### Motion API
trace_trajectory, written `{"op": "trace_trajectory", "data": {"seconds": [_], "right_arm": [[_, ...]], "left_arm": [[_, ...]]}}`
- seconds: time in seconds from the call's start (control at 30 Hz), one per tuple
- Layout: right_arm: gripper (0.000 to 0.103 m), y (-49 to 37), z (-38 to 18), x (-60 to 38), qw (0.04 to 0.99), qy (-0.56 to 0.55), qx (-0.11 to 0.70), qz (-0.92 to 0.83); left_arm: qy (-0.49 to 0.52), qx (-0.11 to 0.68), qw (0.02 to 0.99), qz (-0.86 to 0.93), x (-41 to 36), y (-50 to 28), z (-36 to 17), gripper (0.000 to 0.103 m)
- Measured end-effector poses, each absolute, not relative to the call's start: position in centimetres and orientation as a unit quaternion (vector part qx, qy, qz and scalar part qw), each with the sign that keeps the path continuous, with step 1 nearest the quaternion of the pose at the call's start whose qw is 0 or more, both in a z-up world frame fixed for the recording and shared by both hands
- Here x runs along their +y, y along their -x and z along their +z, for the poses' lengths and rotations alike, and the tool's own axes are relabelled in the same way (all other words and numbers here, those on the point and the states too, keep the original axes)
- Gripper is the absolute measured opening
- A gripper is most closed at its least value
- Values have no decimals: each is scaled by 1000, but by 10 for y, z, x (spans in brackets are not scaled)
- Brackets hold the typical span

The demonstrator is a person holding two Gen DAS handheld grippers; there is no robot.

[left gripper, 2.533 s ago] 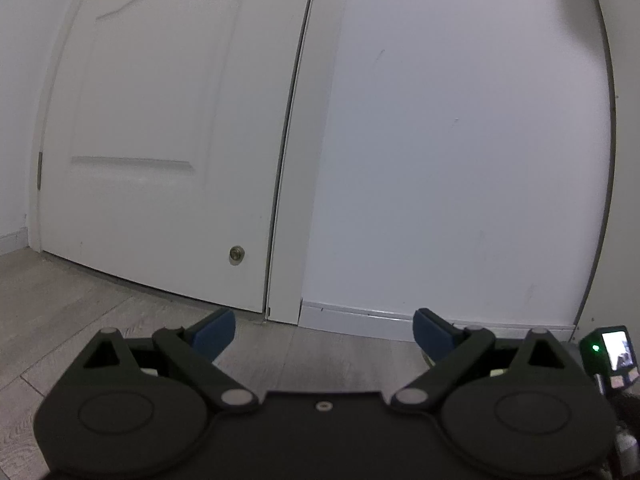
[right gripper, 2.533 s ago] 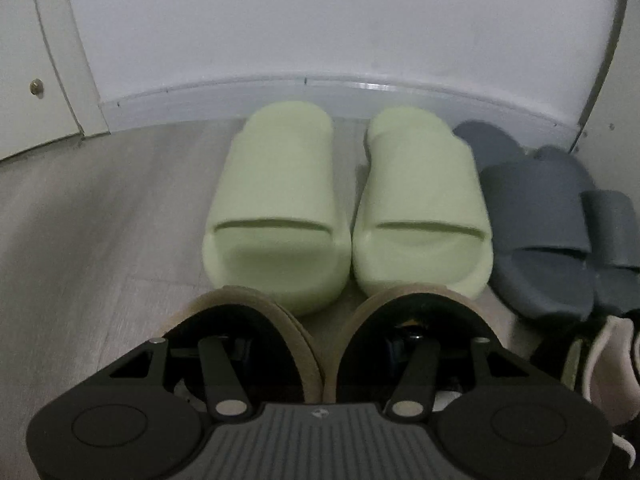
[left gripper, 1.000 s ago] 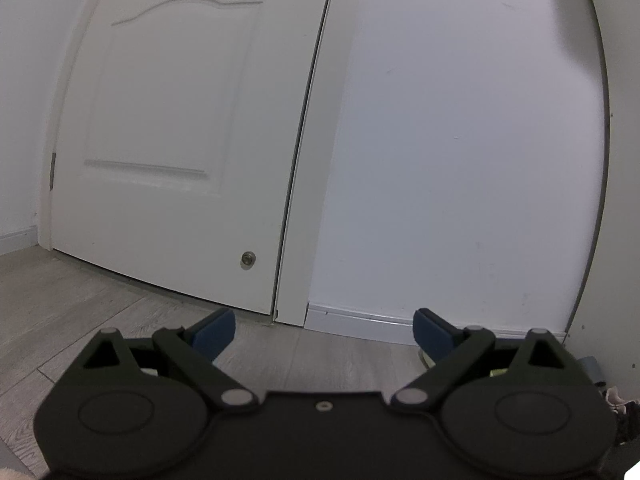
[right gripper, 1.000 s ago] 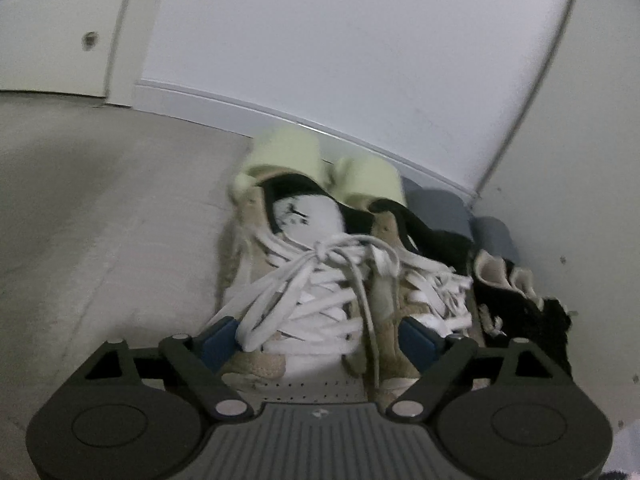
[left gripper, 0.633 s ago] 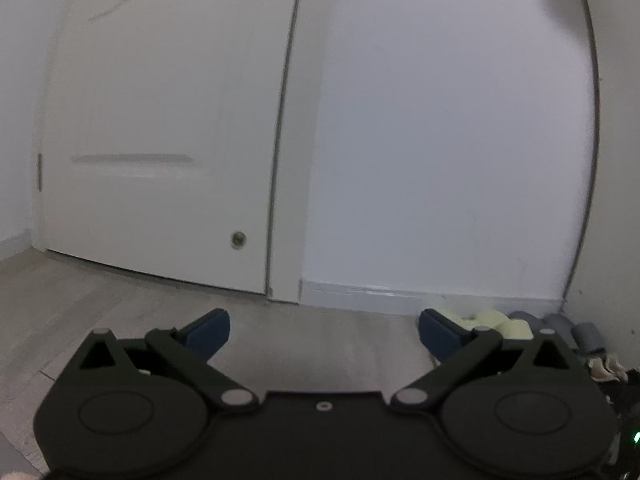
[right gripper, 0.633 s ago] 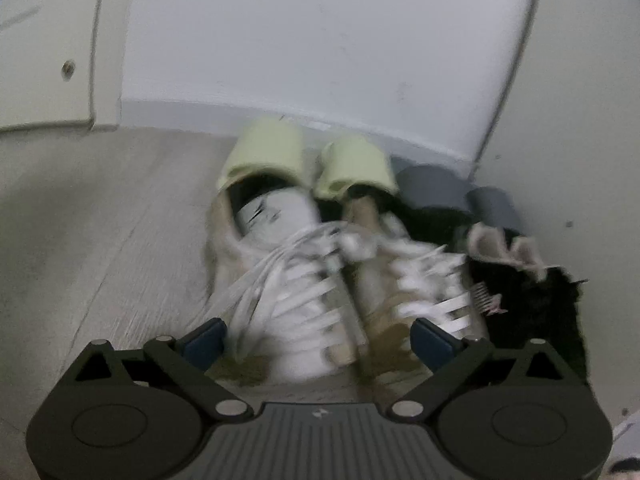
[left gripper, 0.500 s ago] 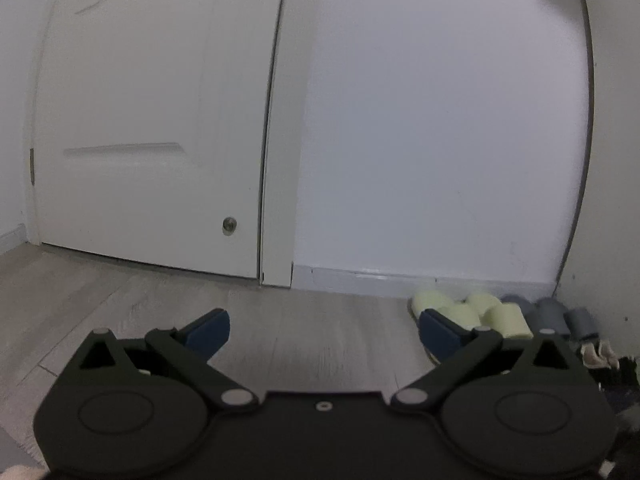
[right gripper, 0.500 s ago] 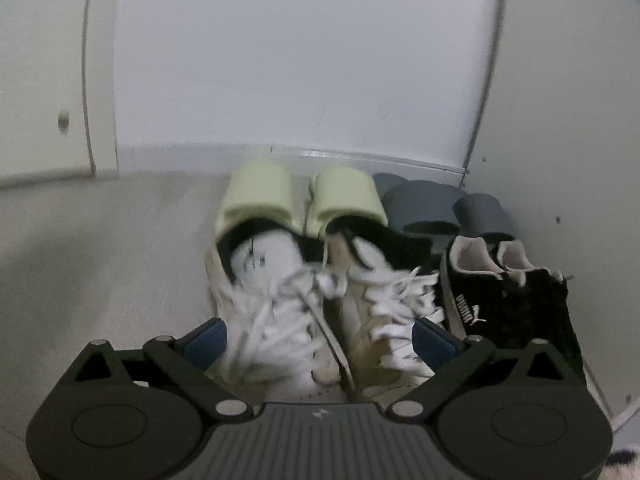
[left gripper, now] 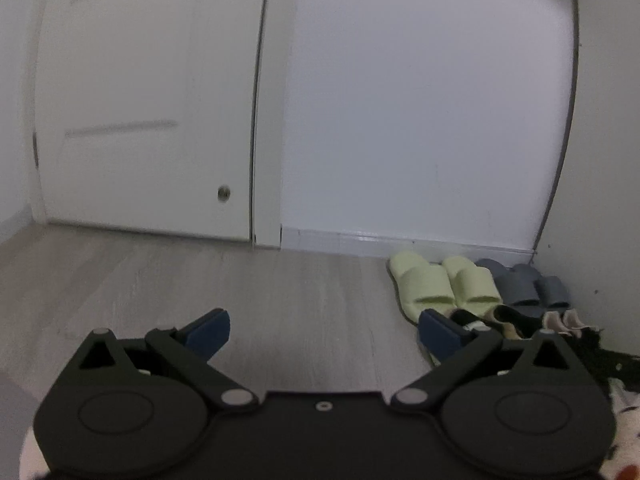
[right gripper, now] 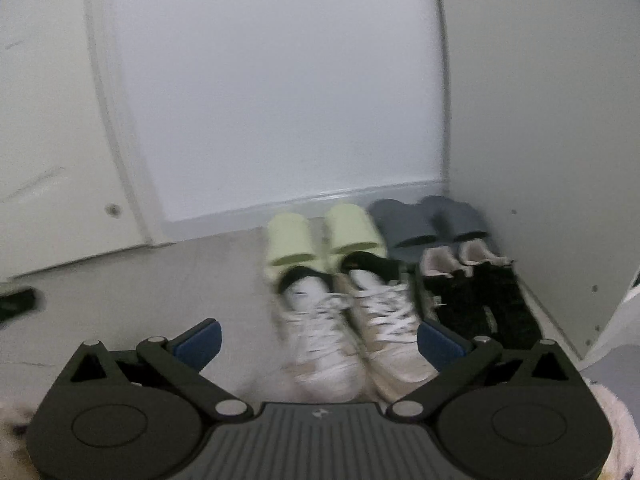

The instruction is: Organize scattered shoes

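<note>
Both grippers have pulled back from the corner, so more shoes show now. Right gripper [right gripper: 318, 338] is wide open and holds nothing. Left gripper [left gripper: 324, 332] is wide open too, over bare grey floor [left gripper: 200, 280]. White sneakers [right gripper: 352, 332] sit side by side on the floor, just in front of the right gripper. Green slippers [right gripper: 320, 236] sit behind them by the wall. Grey slippers [right gripper: 428, 220] are in the corner, and black sneakers [right gripper: 480, 296] sit in front of those. A white door [left gripper: 140, 120] is on the left.
</note>
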State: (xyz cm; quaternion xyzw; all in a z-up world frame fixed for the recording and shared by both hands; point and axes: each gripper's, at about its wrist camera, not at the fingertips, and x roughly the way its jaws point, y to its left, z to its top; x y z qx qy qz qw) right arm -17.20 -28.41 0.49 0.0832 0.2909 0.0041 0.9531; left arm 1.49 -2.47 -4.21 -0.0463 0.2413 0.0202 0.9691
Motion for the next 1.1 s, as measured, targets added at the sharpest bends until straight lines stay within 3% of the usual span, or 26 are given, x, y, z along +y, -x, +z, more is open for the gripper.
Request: {"op": "trace_trajectory", "data": {"seconds": [0.3, 1.1], "right_arm": [[103, 222, 30, -254, 961, -45, 271, 42], [103, 257, 19, -239, 958, -6, 286, 19]], "left_arm": [[28, 250, 967, 37, -30, 36, -29, 102], [18, 273, 962, 23, -34, 74, -37, 102]]}}
